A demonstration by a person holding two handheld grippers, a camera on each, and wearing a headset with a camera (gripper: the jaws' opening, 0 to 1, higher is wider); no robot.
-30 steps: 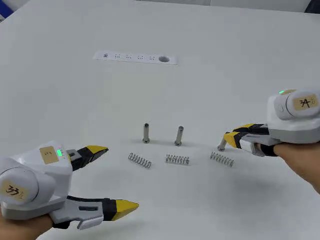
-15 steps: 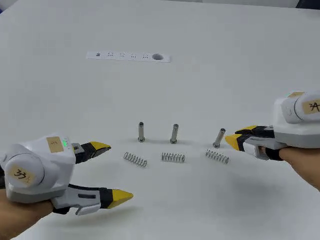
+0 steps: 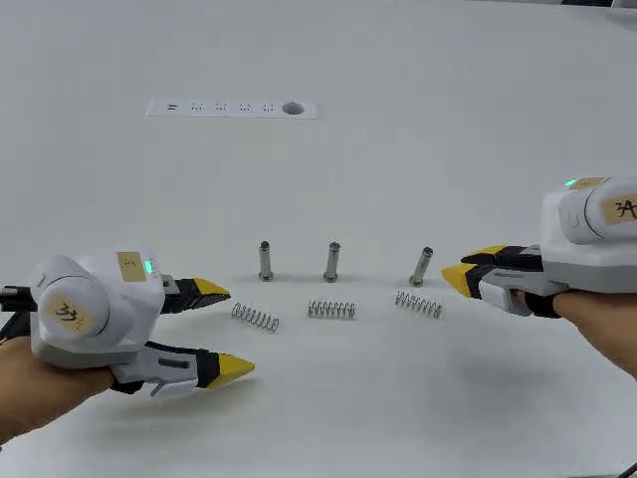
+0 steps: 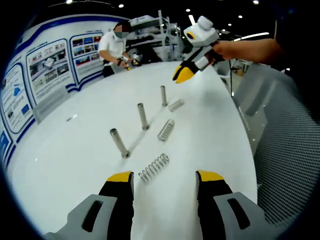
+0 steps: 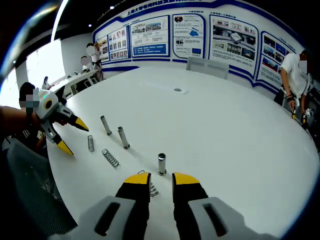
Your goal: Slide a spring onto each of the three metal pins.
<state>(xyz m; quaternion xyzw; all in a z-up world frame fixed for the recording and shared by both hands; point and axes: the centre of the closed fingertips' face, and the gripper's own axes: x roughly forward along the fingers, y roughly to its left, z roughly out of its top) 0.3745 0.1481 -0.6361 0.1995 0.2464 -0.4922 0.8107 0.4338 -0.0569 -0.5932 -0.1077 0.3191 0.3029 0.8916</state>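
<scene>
Three metal pins stand upright in a row on the white table: left [image 3: 265,261], middle [image 3: 332,261] and right [image 3: 422,266]. In front of each lies a loose spring: left [image 3: 255,317], middle [image 3: 331,310], right [image 3: 419,304]. My left gripper [image 3: 224,329] is open wide, just left of the left spring [image 4: 154,168], which lies ahead between its jaws. My right gripper [image 3: 460,275] hovers just right of the right pin [image 5: 162,164], jaws a narrow gap apart and holding nothing. The right spring [image 5: 152,190] lies partly hidden under its tips.
A white power strip [image 3: 232,108] is set in the table far behind the pins. People stand at other tables in the background [image 4: 113,47]. A mesh chair back [image 4: 280,125] is close on one side.
My left gripper has moved closer to the left spring. The right gripper has drawn back slightly to the right of the right pin. The head camera has shifted.
</scene>
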